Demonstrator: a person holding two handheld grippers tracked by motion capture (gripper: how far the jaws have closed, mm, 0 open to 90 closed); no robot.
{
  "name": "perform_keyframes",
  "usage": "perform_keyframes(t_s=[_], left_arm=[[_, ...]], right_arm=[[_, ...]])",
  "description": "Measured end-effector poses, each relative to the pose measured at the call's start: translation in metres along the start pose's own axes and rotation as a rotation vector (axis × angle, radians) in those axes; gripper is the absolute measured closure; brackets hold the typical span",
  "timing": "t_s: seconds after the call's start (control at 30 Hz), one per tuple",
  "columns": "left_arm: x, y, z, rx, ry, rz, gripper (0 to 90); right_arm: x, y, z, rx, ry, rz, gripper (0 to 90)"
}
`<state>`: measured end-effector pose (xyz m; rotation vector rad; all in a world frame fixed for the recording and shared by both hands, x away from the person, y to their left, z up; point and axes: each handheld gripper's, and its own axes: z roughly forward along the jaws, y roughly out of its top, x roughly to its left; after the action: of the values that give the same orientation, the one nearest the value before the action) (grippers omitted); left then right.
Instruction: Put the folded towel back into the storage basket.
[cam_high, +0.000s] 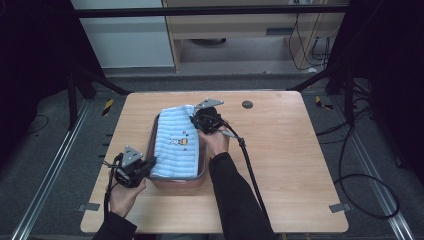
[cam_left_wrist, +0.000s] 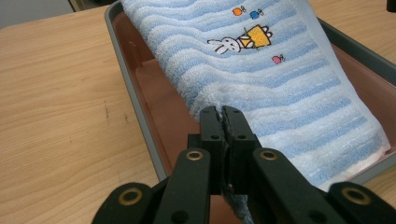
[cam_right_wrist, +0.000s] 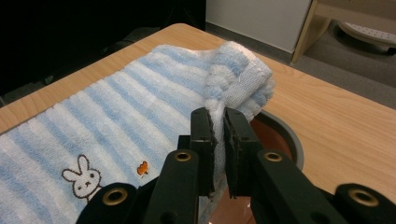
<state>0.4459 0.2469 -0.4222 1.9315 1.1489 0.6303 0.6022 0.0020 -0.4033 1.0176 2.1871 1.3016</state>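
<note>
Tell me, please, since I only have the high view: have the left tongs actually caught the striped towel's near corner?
Observer: Yes. In the left gripper view, the left tongs are closed on the blue-and-white striped towel at its near edge.
Operator: Thank you. And the right tongs at the far end?
Observer: In the right gripper view, the right tongs pinch a bunched corner that stands up above the jaws.
Operator: Is there anything under that lifted corner?
Observer: The tray shows there: a grey rim with a reddish-brown floor.
</note>
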Motion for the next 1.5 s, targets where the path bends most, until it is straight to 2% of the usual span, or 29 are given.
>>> perform_keyframes(t_s=[0.6,0.77,0.8,0.9,1.0,1.07,1.2,1.33,1.37,1.43,1.5], left_arm=[[-0.001,-0.004,0.011,0.043,0.006,0.016,87.5],[0.000,-0.006,0.014,0.053,0.006,0.008,86.4],[0.001,-0.006,0.014,0.054,0.006,0.008,86.1],[0.001,-0.005,0.014,0.057,0.008,0.005,83.8],[0.004,-0.004,0.012,0.038,0.015,-0.009,81.6],[0.004,-0.003,0.010,0.029,0.017,-0.009,80.5],[0.004,0.000,0.005,0.002,0.019,-0.006,76.5],[0.005,0.007,-0.008,-0.056,0.017,-0.010,71.0],[0.005,0.007,-0.008,-0.056,0.017,-0.010,69.7],[0.006,0.011,-0.015,-0.097,0.009,-0.014,66.0],[0.007,0.012,-0.018,-0.106,0.007,-0.014,62.1]], right_arm=[[-0.003,-0.018,0.011,0.054,-0.008,0.012,82.6],[-0.003,-0.023,0.015,0.082,-0.019,0.007,76.5],[-0.004,-0.025,0.016,0.087,-0.030,-0.006,73.5],[-0.005,-0.026,0.014,0.070,-0.046,-0.006,71.9],[-0.008,-0.023,0.004,0.035,-0.060,0.000,71.6],[-0.008,-0.022,0.001,0.024,-0.062,0.002,71.6],[-0.010,-0.017,-0.017,-0.026,-0.056,0.002,69.6],[-0.014,-0.016,-0.037,-0.063,-0.056,0.007,63.3],[-0.014,-0.016,-0.037,-0.063,-0.056,0.007,63.3],[-0.020,-0.018,-0.056,-0.094,-0.068,0.017,56.5],[-0.023,-0.019,-0.062,-0.102,-0.072,0.022,53.8]])
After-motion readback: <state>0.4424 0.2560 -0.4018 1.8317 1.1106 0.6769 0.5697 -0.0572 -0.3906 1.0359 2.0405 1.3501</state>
